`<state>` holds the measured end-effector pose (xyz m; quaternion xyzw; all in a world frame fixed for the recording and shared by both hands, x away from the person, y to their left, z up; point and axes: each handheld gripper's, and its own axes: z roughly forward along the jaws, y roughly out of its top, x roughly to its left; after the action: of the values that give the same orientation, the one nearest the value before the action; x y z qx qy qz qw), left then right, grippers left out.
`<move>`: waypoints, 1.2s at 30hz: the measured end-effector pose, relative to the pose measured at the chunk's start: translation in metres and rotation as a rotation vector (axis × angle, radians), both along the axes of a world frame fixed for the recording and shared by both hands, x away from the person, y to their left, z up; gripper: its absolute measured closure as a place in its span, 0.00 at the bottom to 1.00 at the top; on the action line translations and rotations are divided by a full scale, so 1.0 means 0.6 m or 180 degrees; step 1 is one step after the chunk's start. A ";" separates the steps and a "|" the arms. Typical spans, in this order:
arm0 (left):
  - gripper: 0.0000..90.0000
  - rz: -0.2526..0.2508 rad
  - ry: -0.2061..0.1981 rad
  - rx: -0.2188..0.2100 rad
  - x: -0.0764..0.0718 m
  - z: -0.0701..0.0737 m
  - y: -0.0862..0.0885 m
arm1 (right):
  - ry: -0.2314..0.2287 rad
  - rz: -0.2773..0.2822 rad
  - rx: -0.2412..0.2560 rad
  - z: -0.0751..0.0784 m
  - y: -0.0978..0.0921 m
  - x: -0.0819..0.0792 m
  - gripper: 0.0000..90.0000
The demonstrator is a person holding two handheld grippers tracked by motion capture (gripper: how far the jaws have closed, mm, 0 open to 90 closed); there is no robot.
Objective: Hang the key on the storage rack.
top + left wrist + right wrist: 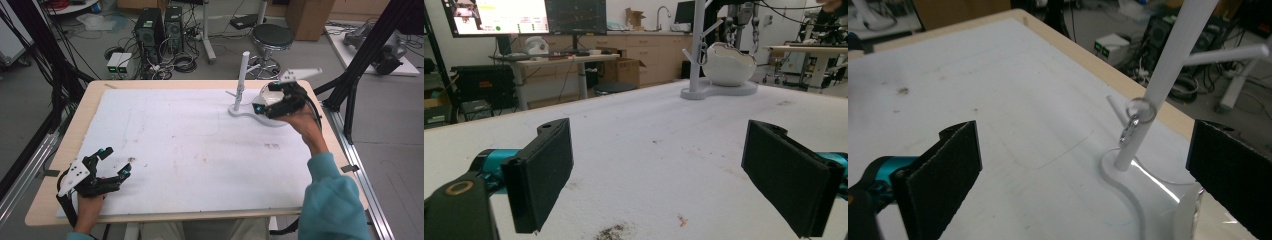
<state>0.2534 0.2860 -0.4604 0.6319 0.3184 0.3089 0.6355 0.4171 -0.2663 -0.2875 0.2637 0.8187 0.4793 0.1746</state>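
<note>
the right tongs (267, 102) hung wide open at the upper right of the high view, over the white egg-shaped ceramic bowl (729, 62) beside the white pegged stand (241, 82). the left tongs (111, 162) rested wide open at lower left. risk: a jaw could strike the stand post and tip it, or slip on the bowl's smooth rim.

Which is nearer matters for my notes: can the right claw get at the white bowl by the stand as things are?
Probably yes. The right claw is open and hovers right at the white bowl beside the stand, with nothing between them.
</note>
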 end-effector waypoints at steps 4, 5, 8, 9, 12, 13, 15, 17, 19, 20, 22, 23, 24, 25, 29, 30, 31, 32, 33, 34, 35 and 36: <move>0.15 -0.0003 -0.0011 0.0006 0.000 0.000 0.000 | -0.0075 0.0011 0.0220 -0.054 -0.032 -0.053 0.01; 0.15 0.0003 -0.0003 0.0003 0.000 0.000 0.000 | -0.0104 0.0013 0.0257 -0.067 -0.038 -0.065 0.01; 0.15 0.0000 -0.0010 0.0000 -0.001 0.000 -0.001 | -0.0133 -0.0011 0.0351 -0.099 -0.055 -0.095 0.01; 0.15 0.0002 -0.0009 0.0014 -0.001 0.000 0.000 | -0.0213 -0.0012 0.0390 -0.109 -0.060 -0.104 0.01; 0.15 0.0002 -0.0012 0.0000 -0.001 0.000 -0.001 | -0.0299 -0.0057 0.0515 -0.136 -0.074 -0.122 0.01; 0.15 0.0006 -0.0020 -0.0005 -0.001 0.000 -0.001 | -0.0302 -0.0061 0.0557 -0.145 -0.078 -0.126 0.01; 0.15 0.0006 -0.0027 0.0007 -0.001 0.000 -0.001 | -0.0356 -0.0084 0.0643 -0.162 -0.084 -0.136 0.01; 0.15 0.0003 -0.0033 0.0011 -0.002 0.000 -0.001 | -0.0411 -0.0084 0.0718 -0.178 -0.088 -0.144 0.01; 0.15 0.0001 -0.0032 0.0011 -0.002 0.000 -0.001 | -0.0462 -0.0120 0.0752 -0.193 -0.090 -0.153 0.01; 0.15 0.0004 -0.0033 0.0012 -0.001 0.000 -0.001 | -0.0470 -0.0119 0.0754 -0.201 -0.091 -0.156 0.01; 0.15 0.0003 -0.0031 0.0016 -0.001 0.000 -0.001 | -0.0506 -0.0134 0.0755 -0.214 -0.092 -0.163 0.01; 0.15 0.0004 -0.0032 0.0016 -0.001 0.000 -0.001 | -0.0485 -0.0151 0.0756 -0.219 -0.092 -0.166 0.01; 0.15 0.0003 -0.0033 0.0014 -0.001 0.000 -0.001 | -0.0498 -0.0165 0.0776 -0.224 -0.093 -0.169 0.01; 0.15 0.0001 -0.0031 0.0011 -0.002 0.000 -0.001 | -0.0513 -0.0161 0.0798 -0.229 -0.094 -0.171 0.01; 0.15 0.0003 -0.0031 0.0012 -0.002 0.000 -0.002 | -0.0550 -0.0203 0.0872 -0.249 -0.097 -0.180 0.01; 0.15 0.0002 -0.0031 0.0012 -0.002 0.000 -0.002 | -0.0551 -0.0203 0.0875 -0.254 -0.097 -0.182 0.01; 0.15 0.0003 -0.0032 0.0010 -0.002 0.000 -0.002 | -0.0557 -0.0210 0.0862 -0.257 -0.097 -0.183 0.01; 0.15 0.0002 -0.0032 0.0012 -0.002 0.000 -0.002 | -0.0537 -0.0212 0.0865 -0.262 -0.096 -0.184 0.01; 0.15 0.0002 -0.0034 0.0010 -0.002 0.000 -0.002 | -0.0543 -0.0213 0.0868 -0.265 -0.096 -0.185 0.01; 0.15 0.0001 -0.0034 0.0009 -0.002 0.000 -0.002 | -0.0596 -0.0218 0.0874 -0.264 -0.096 -0.187 0.01; 0.15 0.0004 -0.0029 0.0017 -0.001 0.000 -0.001 | -0.0582 -0.0218 0.0889 -0.265 -0.096 -0.188 0.01; 0.15 0.0002 -0.0033 0.0009 -0.001 0.000 -0.001 | -0.0604 -0.0221 0.0881 -0.265 -0.096 -0.187 0.01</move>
<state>0.2525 0.2853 -0.4605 0.6311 0.3148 0.3128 0.6362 0.3047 -0.3237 -0.4467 0.2669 0.7150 0.6039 0.2296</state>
